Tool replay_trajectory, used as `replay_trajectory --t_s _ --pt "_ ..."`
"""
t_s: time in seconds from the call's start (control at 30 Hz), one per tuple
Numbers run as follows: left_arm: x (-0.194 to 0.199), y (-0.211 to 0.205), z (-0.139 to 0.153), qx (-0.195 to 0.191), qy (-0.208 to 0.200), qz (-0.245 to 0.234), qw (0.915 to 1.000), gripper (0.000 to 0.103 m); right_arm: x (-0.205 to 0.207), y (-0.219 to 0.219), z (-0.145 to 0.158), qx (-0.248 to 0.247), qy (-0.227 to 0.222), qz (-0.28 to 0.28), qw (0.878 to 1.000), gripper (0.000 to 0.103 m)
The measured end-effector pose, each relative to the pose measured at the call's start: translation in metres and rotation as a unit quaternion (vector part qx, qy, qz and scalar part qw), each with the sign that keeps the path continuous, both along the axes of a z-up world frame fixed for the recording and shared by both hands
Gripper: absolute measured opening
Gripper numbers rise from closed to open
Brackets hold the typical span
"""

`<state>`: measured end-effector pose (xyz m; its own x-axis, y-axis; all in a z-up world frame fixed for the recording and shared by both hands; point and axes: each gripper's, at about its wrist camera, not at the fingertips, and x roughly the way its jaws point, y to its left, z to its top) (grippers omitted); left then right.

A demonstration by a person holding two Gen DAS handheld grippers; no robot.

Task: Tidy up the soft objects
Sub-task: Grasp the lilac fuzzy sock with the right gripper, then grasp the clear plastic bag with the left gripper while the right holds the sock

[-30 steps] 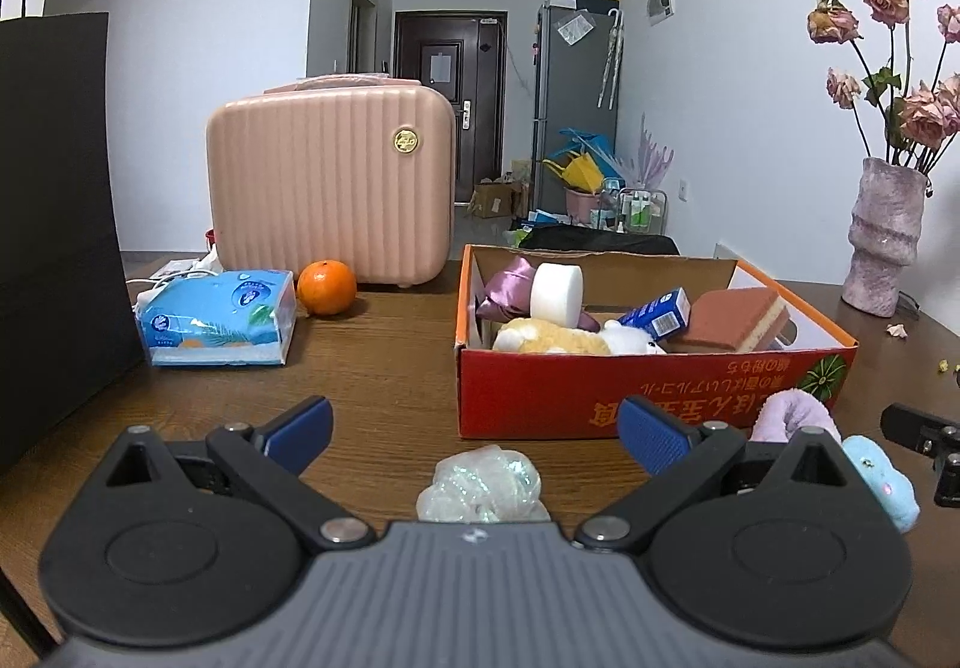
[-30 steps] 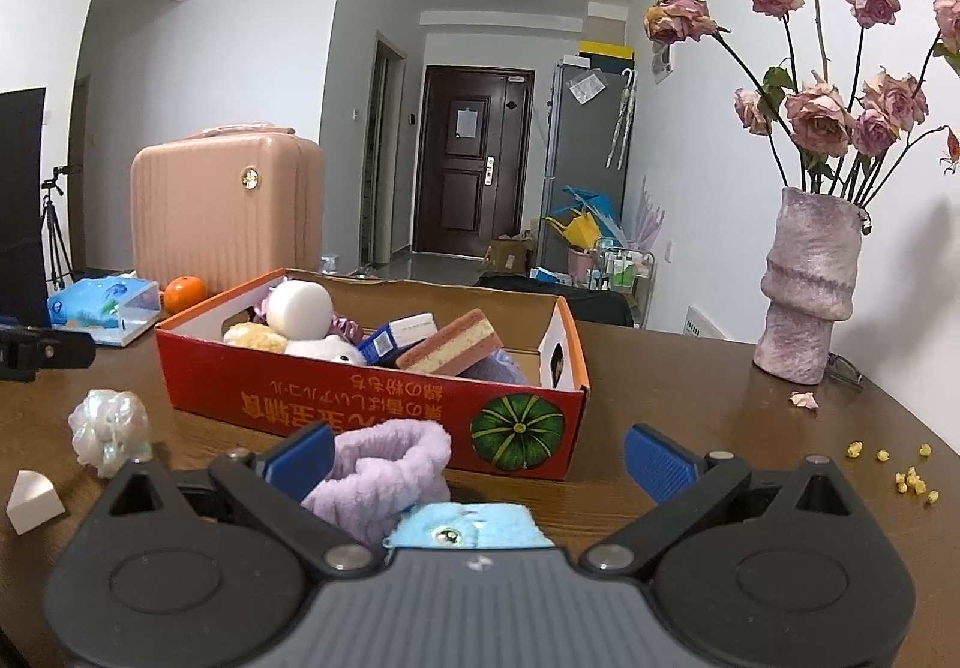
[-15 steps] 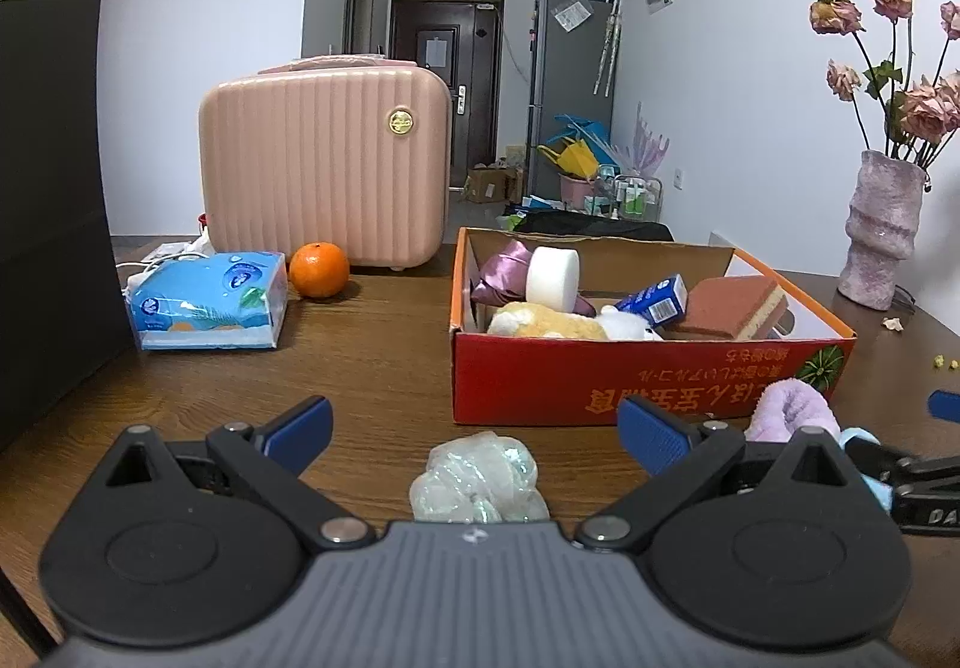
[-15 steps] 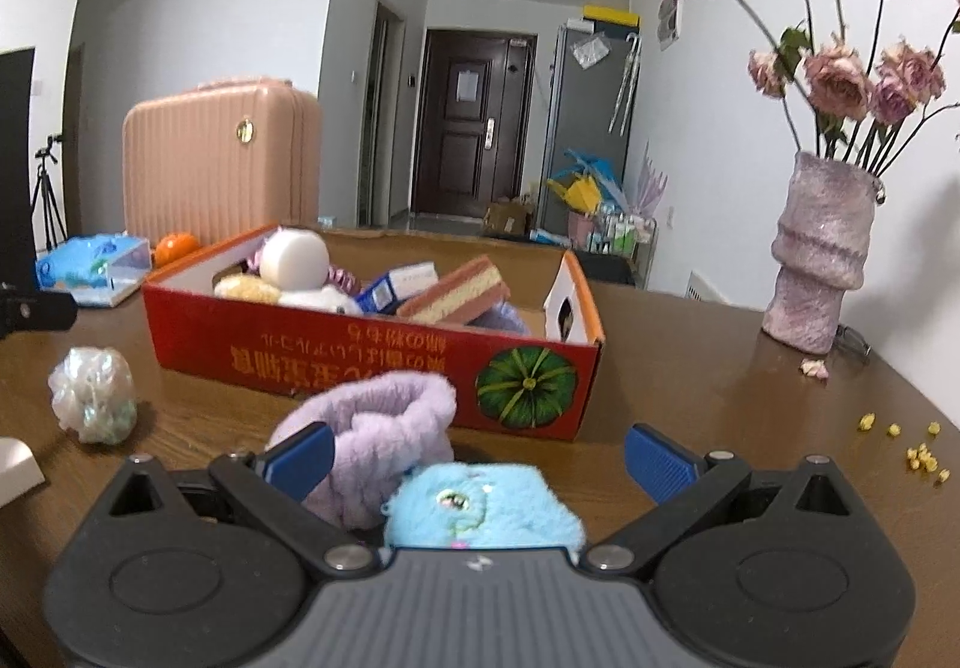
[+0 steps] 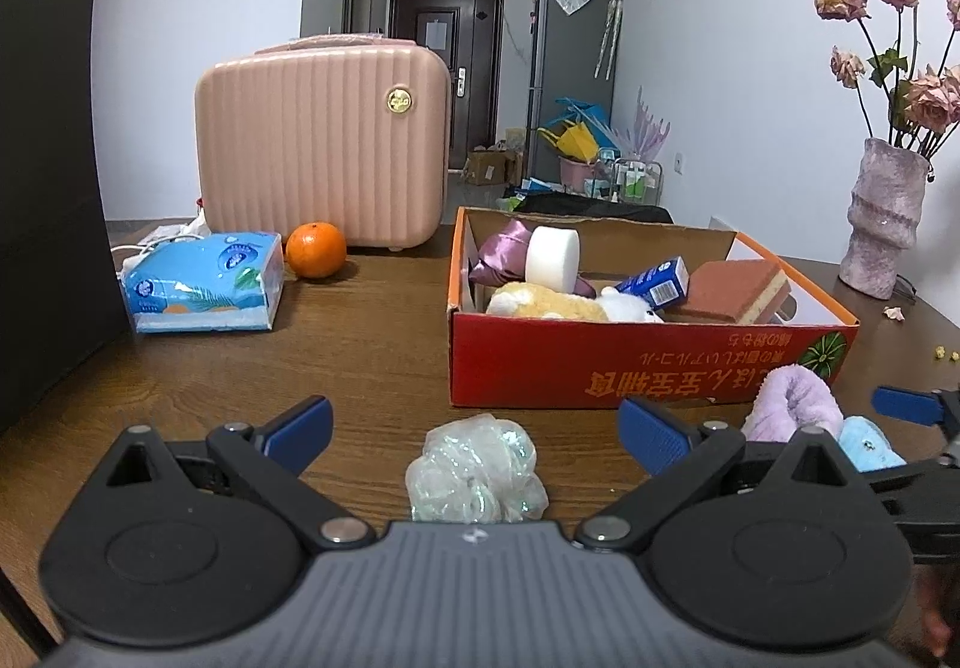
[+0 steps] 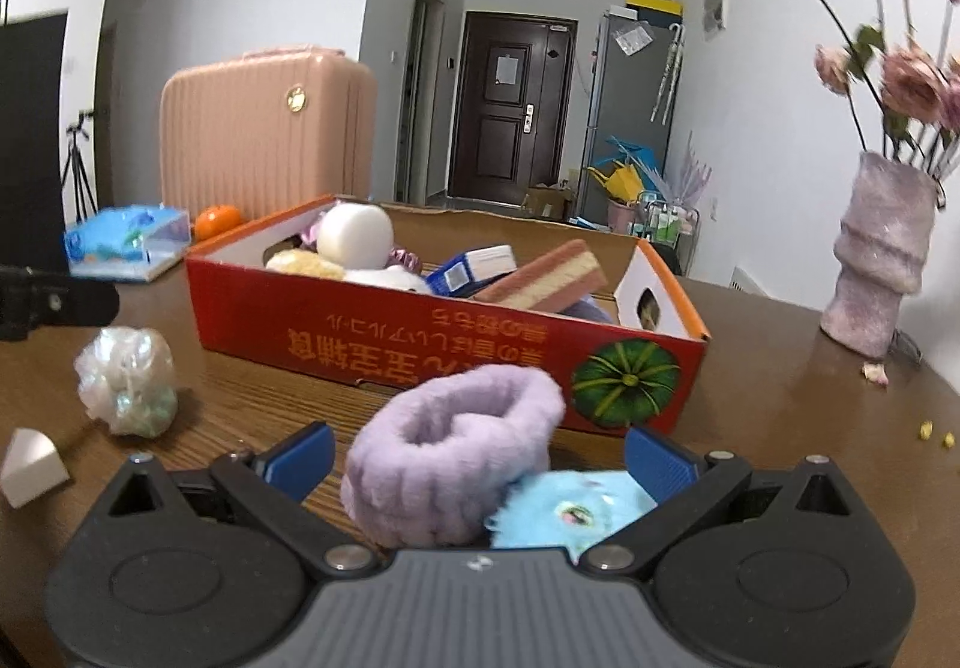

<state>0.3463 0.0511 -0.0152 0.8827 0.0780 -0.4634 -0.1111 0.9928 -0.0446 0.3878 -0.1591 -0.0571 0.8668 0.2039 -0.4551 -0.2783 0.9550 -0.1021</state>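
While hidden leftward, white wedge (image 6: 30,464) shows rightward — tabletop.

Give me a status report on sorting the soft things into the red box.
Done: the red box already holds a yellow plush, a white foam roll and a layered sponge. In hand: nothing gripped; the open right tongs straddle the purple band and blue plush. Left: those two, plus the shiny puff between the open left tongs.
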Motion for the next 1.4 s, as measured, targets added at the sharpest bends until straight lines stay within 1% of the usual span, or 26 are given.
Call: replay_trajectory --t_s 0.1,0.17,0.2,0.27,0.33,0.4,0.43,0.47,0.5,0.67,0.73,0.97,1.1,1.23,1.4 --pt "0.000 -0.001 -0.001 -0.001 0.005 -0.004 1.0000 0.103 0.009 0.009 -0.002 -0.005 0.006 -0.005 1.000 0.097" --pt "0.001 -0.001 -0.002 -0.001 0.008 -0.006 0.9999 0.103 0.015 0.011 -0.004 -0.002 0.015 -0.008 1.000 0.088" --pt "0.001 -0.001 -0.003 -0.001 0.010 -0.006 0.9999 0.103 0.019 0.012 -0.005 -0.002 0.022 -0.010 1.000 0.084" --pt "0.002 -0.001 -0.003 -0.001 0.012 -0.005 0.9999 0.103 0.024 0.015 -0.008 -0.003 0.037 -0.011 0.999 0.074" --pt "0.003 0.000 -0.004 -0.003 0.014 -0.004 0.9999 0.103 0.027 0.016 -0.011 -0.001 0.048 -0.009 0.999 0.070" --pt "0.003 0.000 -0.003 -0.003 0.014 -0.004 0.9999 0.103 0.026 0.017 -0.012 -0.002 0.045 -0.008 0.999 0.066" --pt "0.003 0.000 -0.004 -0.003 0.014 -0.004 0.9999 0.103 0.025 0.017 -0.012 -0.003 0.043 -0.008 0.999 0.060" --pt "0.003 0.000 -0.003 -0.003 0.014 -0.004 0.9999 0.103 0.025 0.017 -0.013 -0.002 0.044 -0.009 0.999 0.057" --pt "0.003 0.001 -0.003 -0.004 0.014 -0.004 0.9999 0.103 0.026 0.017 -0.013 -0.001 0.044 -0.009 0.999 0.056" --pt "0.003 0.001 -0.003 -0.007 0.015 -0.006 0.9998 0.103 0.024 0.014 -0.012 0.006 0.038 -0.014 0.999 0.039" --pt "0.004 0.001 -0.004 -0.008 0.017 -0.006 0.9998 0.103 0.023 0.013 -0.011 0.009 0.034 -0.016 0.999 0.036" --pt "0.006 0.003 -0.005 -0.013 0.022 -0.001 0.9997 0.103 0.015 0.002 -0.003 0.035 0.007 -0.024 0.999 0.030" --pt "0.008 0.006 -0.006 -0.016 0.026 0.003 0.9995 0.103 0.007 -0.006 0.006 0.059 -0.009 -0.024 0.998 0.030" --pt "0.010 0.009 -0.007 -0.022 0.029 0.006 0.9993 0.103 -0.007 -0.016 0.017 0.080 -0.034 -0.026 0.996 0.030" --pt "0.011 0.009 -0.008 -0.020 0.031 0.007 0.9993 0.103 -0.016 -0.028 0.026 0.098 -0.052 -0.036 0.993 0.030"
